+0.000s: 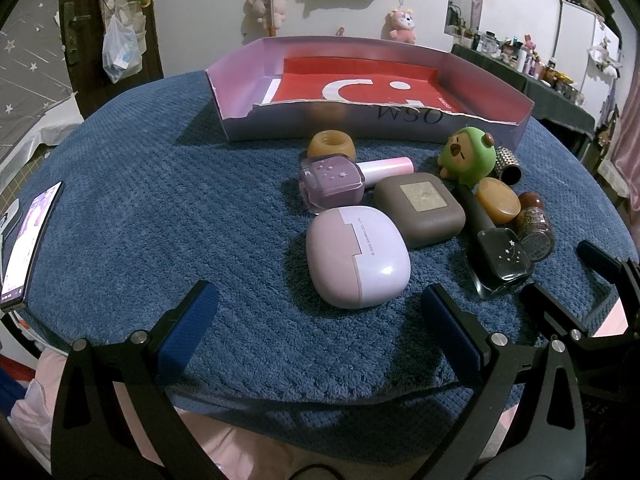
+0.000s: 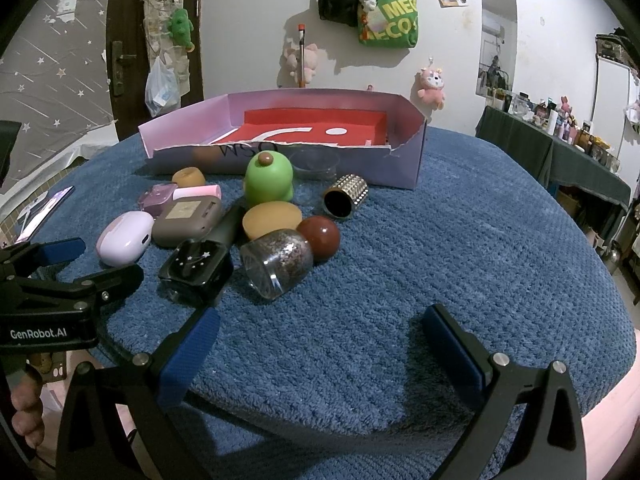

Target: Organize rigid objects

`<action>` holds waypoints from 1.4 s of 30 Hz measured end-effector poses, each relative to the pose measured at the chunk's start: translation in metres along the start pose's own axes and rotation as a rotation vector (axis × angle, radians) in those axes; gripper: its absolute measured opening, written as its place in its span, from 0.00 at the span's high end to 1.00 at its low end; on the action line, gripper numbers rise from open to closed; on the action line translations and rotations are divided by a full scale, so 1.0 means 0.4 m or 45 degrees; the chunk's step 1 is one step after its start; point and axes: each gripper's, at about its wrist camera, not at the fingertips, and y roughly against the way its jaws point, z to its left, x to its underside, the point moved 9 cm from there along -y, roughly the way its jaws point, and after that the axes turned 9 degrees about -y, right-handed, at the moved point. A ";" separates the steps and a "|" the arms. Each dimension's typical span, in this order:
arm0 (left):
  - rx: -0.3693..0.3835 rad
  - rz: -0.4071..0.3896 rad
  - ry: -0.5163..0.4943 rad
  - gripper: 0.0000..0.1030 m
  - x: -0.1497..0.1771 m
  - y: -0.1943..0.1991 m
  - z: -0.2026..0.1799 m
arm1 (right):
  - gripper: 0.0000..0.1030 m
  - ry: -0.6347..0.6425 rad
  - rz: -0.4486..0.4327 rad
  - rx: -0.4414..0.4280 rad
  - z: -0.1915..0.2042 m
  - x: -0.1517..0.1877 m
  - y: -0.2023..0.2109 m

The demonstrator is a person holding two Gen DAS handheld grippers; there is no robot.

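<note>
left gripper (image 1: 316,316) spread wide and empty at the bottom of its frame, just short of the pink earbud case (image 1: 356,256); right gripper (image 2: 320,336) likewise released, holding nothing; nail polish bottles, a brown compact (image 1: 420,210) and a green toy (image 1: 468,154) cluster mid-frame on the blue mat (image 1: 160,220); the cardboard tray (image 1: 360,128) sits beyond them.

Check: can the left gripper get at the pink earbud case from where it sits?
Probably yes. The left gripper is open and empty, and the pink earbud case lies just ahead of it at the near edge of the pile on bare blue mat. The brown compact crowds its far right side.
</note>
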 end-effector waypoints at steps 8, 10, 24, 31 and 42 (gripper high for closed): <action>0.001 0.000 -0.001 0.00 -0.001 0.000 0.001 | 0.00 0.000 -0.001 0.001 0.000 0.000 0.000; 0.001 0.000 -0.001 0.00 -0.001 0.000 0.001 | 0.00 0.001 -0.001 0.000 0.000 0.000 0.000; 0.000 -0.002 -0.001 0.00 -0.001 0.000 0.001 | 0.00 0.002 -0.004 0.001 0.001 0.000 0.001; 0.000 -0.002 -0.001 0.00 0.000 0.000 0.000 | 0.00 0.002 -0.005 0.001 0.001 0.001 0.001; 0.004 0.012 -0.003 0.00 -0.006 -0.001 0.006 | 0.00 0.004 -0.002 -0.004 0.003 0.001 0.002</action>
